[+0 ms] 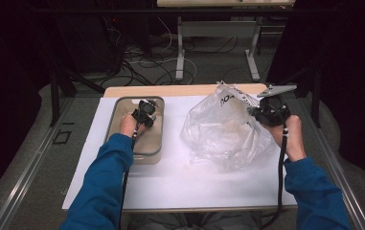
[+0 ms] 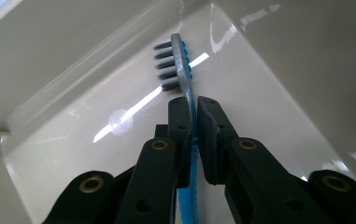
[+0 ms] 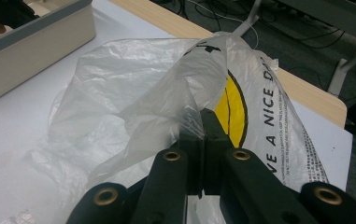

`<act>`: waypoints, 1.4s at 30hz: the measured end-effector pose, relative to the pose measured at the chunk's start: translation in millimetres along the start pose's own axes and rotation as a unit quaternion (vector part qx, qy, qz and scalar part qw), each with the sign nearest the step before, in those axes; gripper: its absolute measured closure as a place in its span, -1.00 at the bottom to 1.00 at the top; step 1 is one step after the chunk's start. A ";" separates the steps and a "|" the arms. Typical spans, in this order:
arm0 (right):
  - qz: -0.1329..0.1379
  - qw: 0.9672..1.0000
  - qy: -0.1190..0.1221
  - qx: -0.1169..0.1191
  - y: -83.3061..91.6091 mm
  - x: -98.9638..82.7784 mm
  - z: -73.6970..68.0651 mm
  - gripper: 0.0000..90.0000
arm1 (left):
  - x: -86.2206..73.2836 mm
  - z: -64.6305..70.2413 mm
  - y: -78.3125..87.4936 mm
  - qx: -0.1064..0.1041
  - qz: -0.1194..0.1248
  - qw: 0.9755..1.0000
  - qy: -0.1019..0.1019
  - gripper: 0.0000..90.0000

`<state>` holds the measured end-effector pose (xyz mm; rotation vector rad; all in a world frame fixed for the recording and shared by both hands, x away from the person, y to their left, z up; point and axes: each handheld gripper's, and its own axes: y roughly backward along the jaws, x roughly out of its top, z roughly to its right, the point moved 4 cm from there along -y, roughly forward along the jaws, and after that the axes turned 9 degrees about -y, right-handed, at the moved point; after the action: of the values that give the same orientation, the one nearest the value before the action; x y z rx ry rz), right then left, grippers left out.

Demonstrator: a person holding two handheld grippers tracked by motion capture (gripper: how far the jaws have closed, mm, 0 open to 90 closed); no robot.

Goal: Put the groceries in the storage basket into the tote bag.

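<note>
Left gripper [image 2: 192,116] pinches the neck of a blue-and-grey toothbrush [image 2: 181,65] inside the cream rectangular tray [image 1: 122,108] at left of centre. Right gripper [image 3: 202,122], jaws closed, clamps the clear crumpled plastic bag [image 3: 133,98] with its yellow print at upper right, on the white table [image 1: 170,177].

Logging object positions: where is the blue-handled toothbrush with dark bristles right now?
The blue-handled toothbrush is inside the beige plastic bin at the table's left, clamped between the left gripper jaws in the left gripper view.
</note>
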<state>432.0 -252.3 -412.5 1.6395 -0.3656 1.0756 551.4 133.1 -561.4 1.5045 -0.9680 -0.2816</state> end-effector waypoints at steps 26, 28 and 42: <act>0.001 1.000 0.000 -0.001 0.3 -0.2 0.4 1.00 | -1.4 -1.0 52.5 0.003 0.110 0.994 -0.012 0.88; 0.001 1.000 -0.001 0.000 0.6 -0.3 0.6 1.00 | -1.6 -0.6 56.2 0.007 0.116 0.993 -0.015 0.88; 0.000 1.000 0.000 0.001 -1.1 -0.2 -0.9 1.00 | 3.0 6.0 79.8 0.012 0.138 0.989 -0.046 0.88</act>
<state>432.2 -251.2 -413.4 1.6410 -0.3640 1.0759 517.4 136.1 -488.9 1.3681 -1.2424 -0.1407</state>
